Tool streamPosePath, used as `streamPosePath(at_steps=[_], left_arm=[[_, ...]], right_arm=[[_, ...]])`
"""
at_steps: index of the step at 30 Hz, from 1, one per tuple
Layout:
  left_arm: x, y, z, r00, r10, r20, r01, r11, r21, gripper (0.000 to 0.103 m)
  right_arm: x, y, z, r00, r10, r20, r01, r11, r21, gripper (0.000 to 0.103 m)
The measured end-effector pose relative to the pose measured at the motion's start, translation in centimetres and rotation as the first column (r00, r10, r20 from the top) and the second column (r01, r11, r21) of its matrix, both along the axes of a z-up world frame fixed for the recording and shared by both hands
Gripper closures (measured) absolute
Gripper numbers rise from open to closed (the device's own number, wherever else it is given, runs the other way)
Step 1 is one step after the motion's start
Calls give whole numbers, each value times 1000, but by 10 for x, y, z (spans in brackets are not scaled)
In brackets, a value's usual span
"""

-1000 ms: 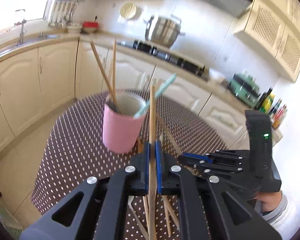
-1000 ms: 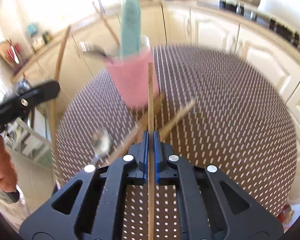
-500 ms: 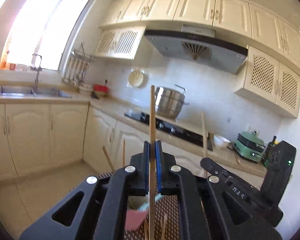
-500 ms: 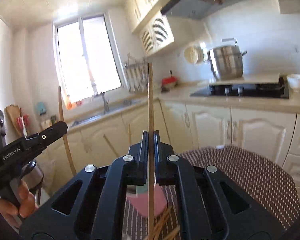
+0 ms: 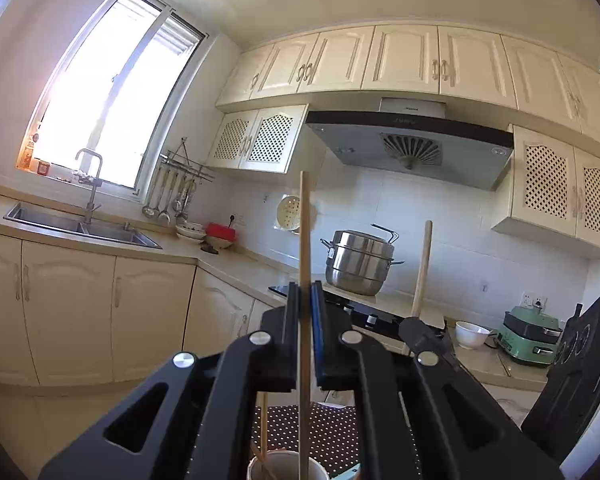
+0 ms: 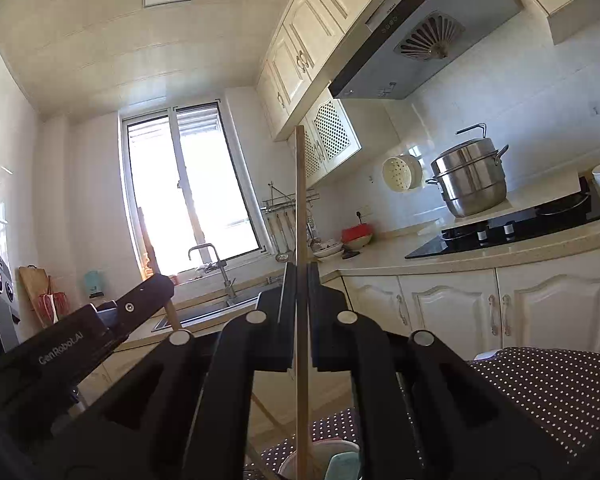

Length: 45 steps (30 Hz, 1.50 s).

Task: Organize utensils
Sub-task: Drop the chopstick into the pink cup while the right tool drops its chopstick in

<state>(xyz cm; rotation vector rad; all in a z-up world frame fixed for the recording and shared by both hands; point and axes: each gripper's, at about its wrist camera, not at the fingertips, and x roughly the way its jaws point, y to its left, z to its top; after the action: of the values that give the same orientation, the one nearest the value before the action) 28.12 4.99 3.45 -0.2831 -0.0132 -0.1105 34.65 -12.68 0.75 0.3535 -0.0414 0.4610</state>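
Sunlit cream kitchen with an L-shaped run of cabinets

A bright window [image 5: 112, 96] fills the upper left of the left wrist view, above a steel sink [image 5: 80, 226] with a tall tap [image 5: 90, 184]. Cream wall cabinets [image 5: 404, 60] span the top, a grey range hood [image 5: 412, 146] beneath them at centre right. White tiled wall [image 5: 460, 220] backs the black hob [image 6: 512, 228]; ladles hang on a rail [image 5: 180, 184] left of centre.

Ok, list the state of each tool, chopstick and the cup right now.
left tool: shut on a chopstick.
left chopstick: held upright, lower end at the cup's mouth.
right tool: shut on a chopstick.
right chopstick: held upright.
cup: upright, utensils inside.
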Motion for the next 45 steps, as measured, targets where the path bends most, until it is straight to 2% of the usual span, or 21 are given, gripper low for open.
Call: streamPosePath(at_steps=[12, 13, 15, 21, 30, 36, 45], left_arm=[[21, 1, -28, 999, -11, -32, 11, 1000, -1, 95], [22, 1, -29, 999, -10, -42, 10, 1000, -1, 94], [22, 4, -32, 998, -27, -56, 26, 1000, -10, 72], [21, 10, -36, 995, -17, -103, 16, 1000, -15, 63], [18, 18, -42, 984, 19, -179, -16, 1000, 19, 61], [11, 22, -44, 980, 40, -196, -34, 999, 36, 61], [13, 27, -52, 960, 40, -279, -25, 998, 58, 56]], right_arm=[[-2, 20, -12, 995, -49, 92, 56, 995, -78, 97], [-1, 21, -13, 995, -50, 89, 57, 995, -79, 97], [0, 20, -16, 995, -52, 87, 59, 995, -79, 97], [0, 20, -23, 994, -68, 86, 76, 993, -88, 97], [-5, 29, -33, 993, -78, 92, 91, 985, -145, 97], [-5, 32, -32, 992, -84, 96, 97, 986, -137, 97], [-12, 39, -40, 997, -70, 18, 72, 972, -223, 96]])
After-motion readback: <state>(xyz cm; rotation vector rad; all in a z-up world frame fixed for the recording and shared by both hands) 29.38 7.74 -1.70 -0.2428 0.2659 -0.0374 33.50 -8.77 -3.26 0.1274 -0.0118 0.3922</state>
